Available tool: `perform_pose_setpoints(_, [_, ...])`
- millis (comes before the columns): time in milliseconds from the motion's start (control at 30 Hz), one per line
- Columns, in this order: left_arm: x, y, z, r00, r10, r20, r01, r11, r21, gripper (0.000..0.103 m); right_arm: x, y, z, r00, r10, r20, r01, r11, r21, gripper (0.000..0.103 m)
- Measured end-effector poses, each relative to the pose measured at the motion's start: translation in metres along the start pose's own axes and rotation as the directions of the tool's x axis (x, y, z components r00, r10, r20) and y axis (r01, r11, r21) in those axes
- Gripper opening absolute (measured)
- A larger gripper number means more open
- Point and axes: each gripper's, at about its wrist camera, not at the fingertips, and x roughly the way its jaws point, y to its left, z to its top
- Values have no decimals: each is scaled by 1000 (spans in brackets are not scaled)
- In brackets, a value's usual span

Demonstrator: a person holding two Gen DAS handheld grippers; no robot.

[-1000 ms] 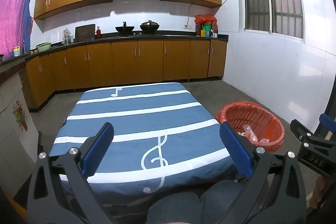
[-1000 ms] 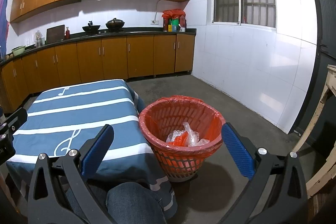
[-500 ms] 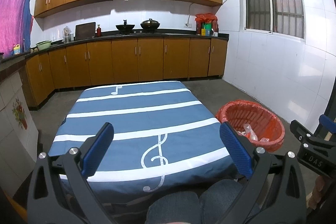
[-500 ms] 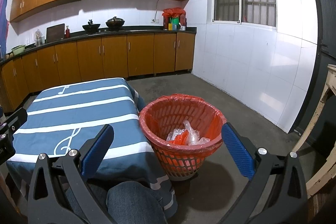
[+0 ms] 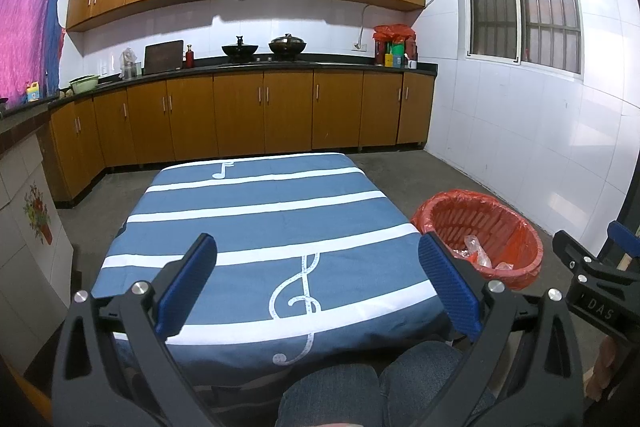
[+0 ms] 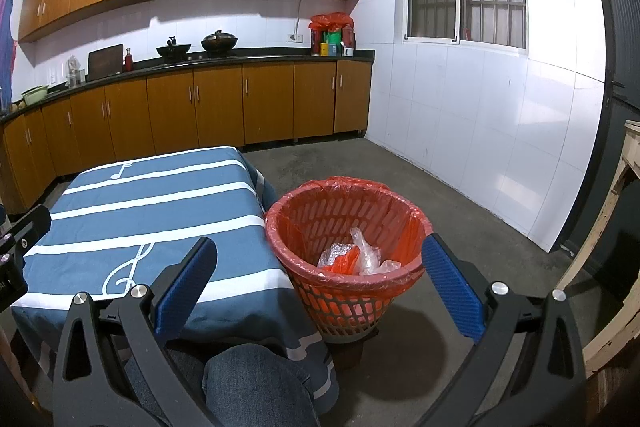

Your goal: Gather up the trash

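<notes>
Raised slightly since a second ago, with table and basket sitting lower in both views. Left wrist: left gripper (image 5: pixel 318 285) spread wide, holding nothing, above the striped tablecloth (image 5: pixel 256 223); red trash basket (image 5: pixel 478 237) off to its right. Right wrist: right gripper (image 6: pixel 320 287) wide, empty, framing the basket (image 6: pixel 348 251) with crumpled plastic (image 6: pixel 362 255) inside; knee (image 6: pixel 256 383) below, table edge (image 6: pixel 224 291) at left finger.

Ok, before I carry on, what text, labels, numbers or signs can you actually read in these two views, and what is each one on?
"DAS": white letters on the body of the right gripper, seen at the right edge of the left wrist view; a faint mark before the D is unreadable.
Bottles and boxes on the counter: labels too small to read.
Yellow jug at far left: label blurred.
Tablecloth: only music notes and a treble clef, no words.
</notes>
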Motion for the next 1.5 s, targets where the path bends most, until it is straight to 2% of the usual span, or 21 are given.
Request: perform_pose_setpoints(1500, [0, -1, -2, 1000, -1, -5, 1, 1000, 0, 99, 1, -1, -3, 1000, -1, -5, 1, 1000, 4, 101])
